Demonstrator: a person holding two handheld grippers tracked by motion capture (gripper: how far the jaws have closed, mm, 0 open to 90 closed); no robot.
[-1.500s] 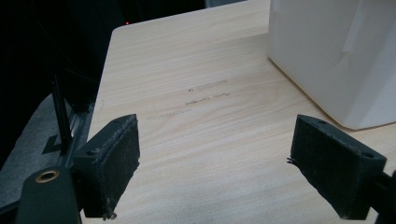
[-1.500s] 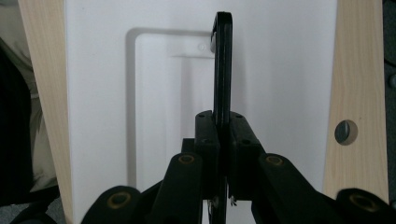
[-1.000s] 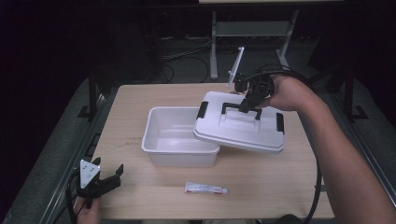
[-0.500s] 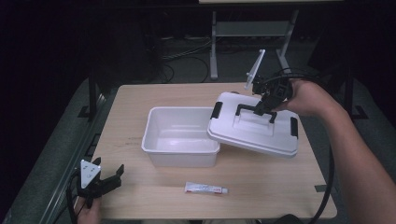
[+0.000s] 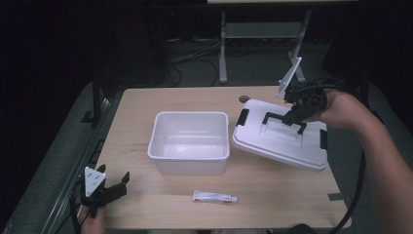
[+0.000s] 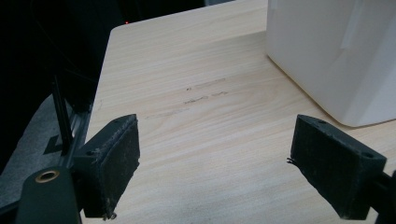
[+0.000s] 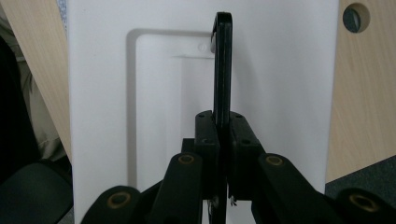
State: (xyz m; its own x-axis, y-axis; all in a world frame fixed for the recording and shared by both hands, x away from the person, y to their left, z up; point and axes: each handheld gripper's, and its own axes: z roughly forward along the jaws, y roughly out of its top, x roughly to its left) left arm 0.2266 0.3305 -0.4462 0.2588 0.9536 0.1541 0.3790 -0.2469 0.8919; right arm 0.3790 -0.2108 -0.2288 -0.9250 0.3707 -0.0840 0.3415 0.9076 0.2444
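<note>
The right gripper (image 5: 295, 115) is clamped on the black bar handle (image 5: 283, 121) of the white rectangular plastic lid (image 5: 280, 139). In the right gripper view both black jaws are pressed together on the thin handle (image 7: 222, 65), which runs straight up from between them across the lid's recessed white top (image 7: 154, 93). In the high view the lid hangs tilted, its left edge low and close to the light wooden table (image 5: 136, 112), its right end raised under the hand. It lies just to the right of the open white rectangular plastic box (image 5: 189, 142), near the box's right wall; whether the two touch I cannot tell. Black clips sit at the lid's short ends.

The left gripper (image 5: 119, 184) rests at the table's front left corner, well apart from the box and the lid, its jaws spread wide with nothing between them. In the left gripper view there is bare wood between the two pads, and a corner of the box (image 6: 327, 56) at upper right.

A small white tube with a red band (image 5: 215, 197) lies flat on the table in front of the box, between the two grippers.
</note>
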